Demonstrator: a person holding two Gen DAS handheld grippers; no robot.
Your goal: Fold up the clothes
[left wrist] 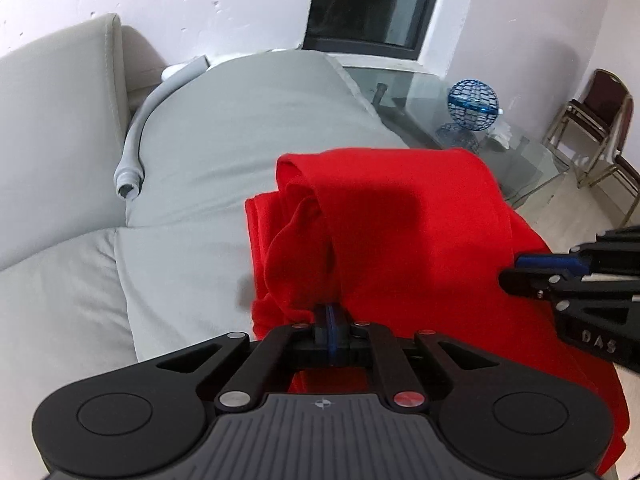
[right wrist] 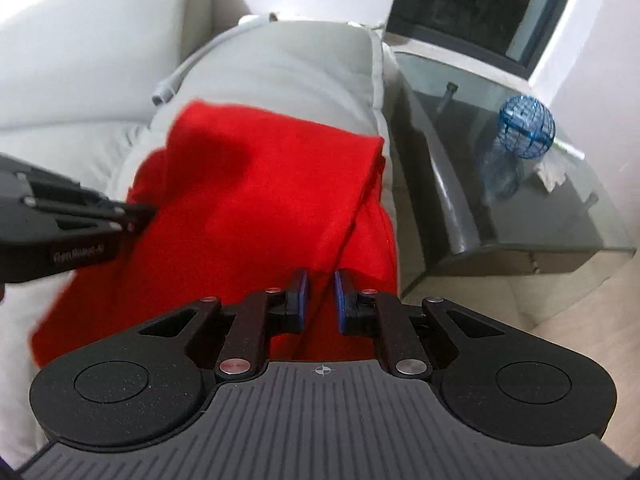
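Two views show one bright red fabric garment [left wrist: 400, 232] lying part-folded on a light grey cushioned sofa [left wrist: 224, 152]. In the left wrist view, the left hand-held gripper [left wrist: 331, 316] has its blue pads pressed together on a bunched fold at the garment's near edge, while a grey flexible hose [left wrist: 134, 136] rests along the cushion. In the right wrist view, the right hand-held gripper [right wrist: 320, 296] is spread, a red fold edge between its pads, beside a glass side surface [right wrist: 500, 152] carrying a blue wire-mesh ball [right wrist: 527, 126].

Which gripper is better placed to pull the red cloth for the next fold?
Left. The left gripper is shut on the red cloth; the right gripper is open around an edge.
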